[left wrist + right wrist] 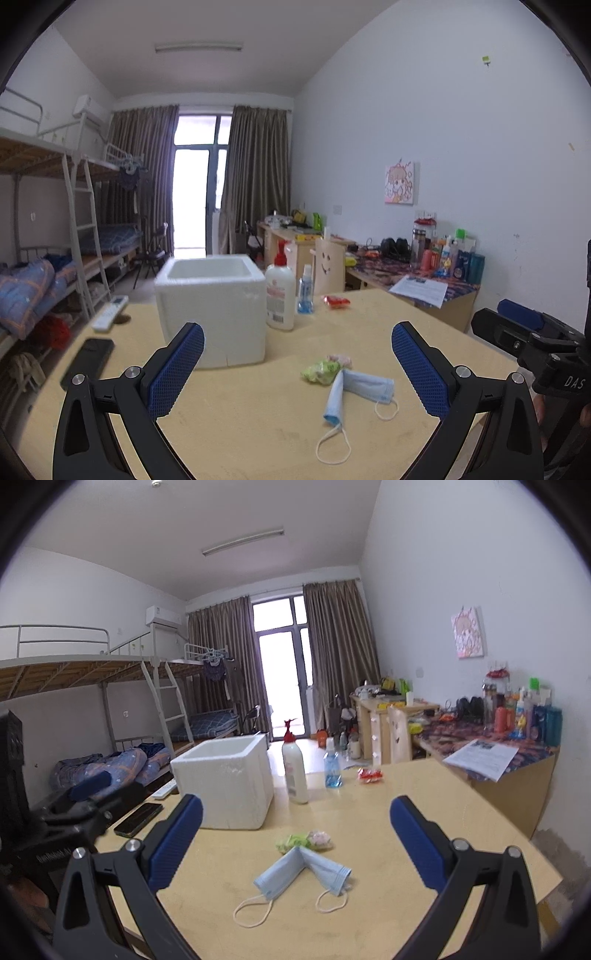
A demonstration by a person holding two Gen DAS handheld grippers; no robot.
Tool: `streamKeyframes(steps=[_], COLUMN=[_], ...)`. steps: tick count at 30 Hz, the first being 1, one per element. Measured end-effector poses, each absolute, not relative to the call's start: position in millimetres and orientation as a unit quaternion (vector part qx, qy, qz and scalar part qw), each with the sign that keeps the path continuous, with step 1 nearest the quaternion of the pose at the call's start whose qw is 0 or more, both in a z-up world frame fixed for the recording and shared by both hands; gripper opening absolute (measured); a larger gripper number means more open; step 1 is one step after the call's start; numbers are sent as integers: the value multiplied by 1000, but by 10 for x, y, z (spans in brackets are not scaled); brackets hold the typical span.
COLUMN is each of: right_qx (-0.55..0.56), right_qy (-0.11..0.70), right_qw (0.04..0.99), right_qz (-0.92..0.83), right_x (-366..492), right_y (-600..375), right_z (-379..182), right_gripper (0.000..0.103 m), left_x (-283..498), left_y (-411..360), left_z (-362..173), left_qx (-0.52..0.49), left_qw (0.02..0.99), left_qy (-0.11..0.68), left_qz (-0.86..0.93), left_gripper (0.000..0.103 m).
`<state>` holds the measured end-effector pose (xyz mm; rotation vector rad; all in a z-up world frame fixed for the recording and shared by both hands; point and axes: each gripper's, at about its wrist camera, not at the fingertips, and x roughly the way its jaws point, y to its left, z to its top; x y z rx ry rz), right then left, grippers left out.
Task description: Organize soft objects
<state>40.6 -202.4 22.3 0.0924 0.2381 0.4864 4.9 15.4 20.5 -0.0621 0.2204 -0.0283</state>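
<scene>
A folded light blue face mask (pixel 354 391) (pixel 303 873) lies on the wooden table (pixel 258 424) (pixel 424 805), its ear loops trailing toward me. Just beyond it sits a small crumpled green and pink soft bundle (pixel 327 367) (pixel 304 840). A white foam box (pixel 212 306) (pixel 225 782), open on top, stands behind and to the left. My left gripper (pixel 297 369) is open above the table, with the mask low between its blue pads. My right gripper (pixel 295 843) is open too, framing the mask and bundle. Neither holds anything. The right gripper (pixel 524 332) shows at the right edge of the left wrist view.
A white pump bottle (pixel 280 295) (pixel 295 766) and a small blue bottle (pixel 305 295) (pixel 332 768) stand right of the box. A red wrapper (pixel 337 301) (pixel 370 775), a black phone (pixel 88 360) (pixel 138 819) and a white remote (pixel 109 312) also lie on the table. Bunk beds left, cluttered desks right.
</scene>
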Motion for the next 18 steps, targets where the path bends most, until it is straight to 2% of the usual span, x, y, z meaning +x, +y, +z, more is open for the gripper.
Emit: streamKeyframes(steps=[18], right_qx=[22], right_qy=[179], right_qw=[961], right_qz=[210], right_x=[668], right_y=[-1931], right_z=[-239], right_gripper=[103], left_x=[370], left_y=[122], left_z=[-265], left_qx=[-27], left_qw=[983], left_qy=[169], left_qz=[-70], left_gripper=[102])
